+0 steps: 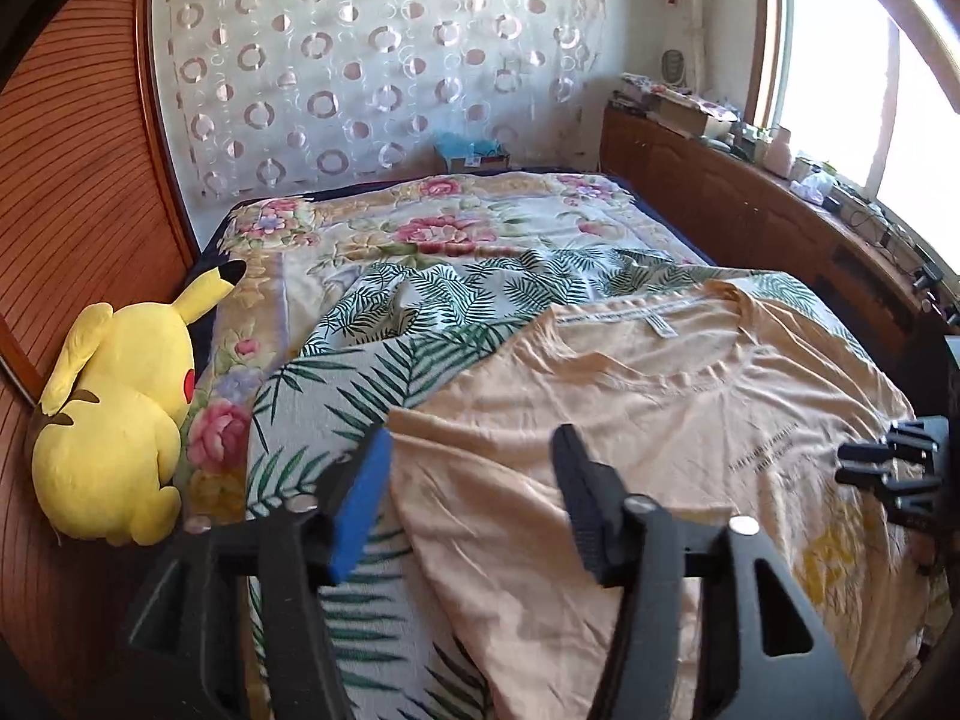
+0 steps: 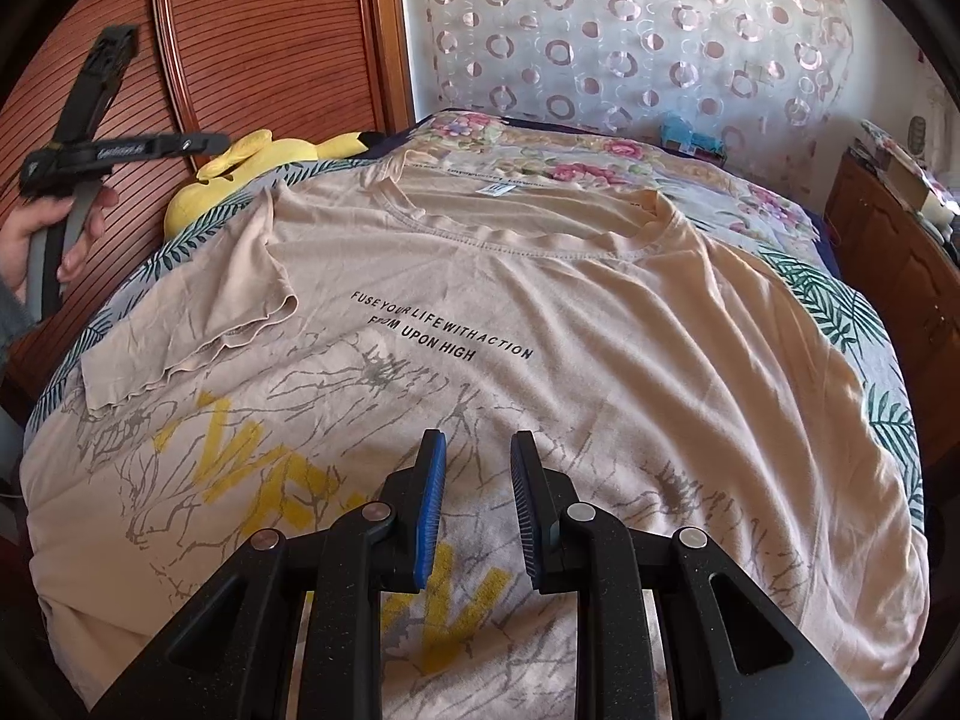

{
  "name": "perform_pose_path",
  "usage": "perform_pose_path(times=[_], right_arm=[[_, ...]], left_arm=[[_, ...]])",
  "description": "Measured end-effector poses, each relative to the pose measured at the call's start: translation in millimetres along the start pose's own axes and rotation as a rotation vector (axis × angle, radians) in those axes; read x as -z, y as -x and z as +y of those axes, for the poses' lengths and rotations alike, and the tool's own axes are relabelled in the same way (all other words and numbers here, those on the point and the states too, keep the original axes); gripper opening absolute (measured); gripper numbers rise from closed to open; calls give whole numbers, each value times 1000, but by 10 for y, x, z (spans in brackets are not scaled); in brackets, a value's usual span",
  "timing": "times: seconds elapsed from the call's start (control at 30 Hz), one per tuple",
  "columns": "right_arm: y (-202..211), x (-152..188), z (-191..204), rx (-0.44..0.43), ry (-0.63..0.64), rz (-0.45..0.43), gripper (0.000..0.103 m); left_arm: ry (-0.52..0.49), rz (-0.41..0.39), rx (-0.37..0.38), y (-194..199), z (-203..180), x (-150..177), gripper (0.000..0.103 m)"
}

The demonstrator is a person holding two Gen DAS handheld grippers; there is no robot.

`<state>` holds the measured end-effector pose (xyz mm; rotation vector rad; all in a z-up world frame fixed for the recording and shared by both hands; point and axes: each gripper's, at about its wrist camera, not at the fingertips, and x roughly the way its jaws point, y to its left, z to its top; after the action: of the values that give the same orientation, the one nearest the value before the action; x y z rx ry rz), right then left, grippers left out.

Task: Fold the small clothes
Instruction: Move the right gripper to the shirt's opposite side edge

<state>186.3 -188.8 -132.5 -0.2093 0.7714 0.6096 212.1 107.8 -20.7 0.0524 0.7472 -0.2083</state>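
The shirt (image 2: 540,300) on the bed (image 1: 420,228) is soft, light and floppy; grab its hem or sleeve (image 2: 240,300). Left tongs (image 1: 474,504) gape wide, empty. Right tongs (image 2: 477,510) sit partly open, holding nothing.

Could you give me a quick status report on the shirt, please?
Left gripper open, empty. Right gripper open above T-shirt, nothing gripped. One sleeve folded in. Nothing in the way.
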Motion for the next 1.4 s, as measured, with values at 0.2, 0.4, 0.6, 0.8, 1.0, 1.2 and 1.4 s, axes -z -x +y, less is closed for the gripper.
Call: perform_pose_path(times=[0.2,0.4,0.6,0.8,1.0,1.2,1.4], right_arm=[[263,80,-120,37,-14,-46,23],[563,251,-279,58,-62,-89,37],[768,460,-436,96,-106,-90,47],[1009,669,-704,171,-158,-90,47],[1119,877,-1018,253,-233,-57,47],[1213,932,-1147,291,-251,-36,47],[1169,930,-1210,310,-269,3,47]], left_arm=[[-31,-11,60,116,-299,245,80],[-13,25,88,62,-611,458,80],[-69,35,89,40,-951,622,80],[-108,72,117,-20,-1210,747,80],[-130,118,126,-143,-1372,836,80],[-140,139,117,-179,-1401,862,80],[-157,150,100,-195,-1428,861,81]])
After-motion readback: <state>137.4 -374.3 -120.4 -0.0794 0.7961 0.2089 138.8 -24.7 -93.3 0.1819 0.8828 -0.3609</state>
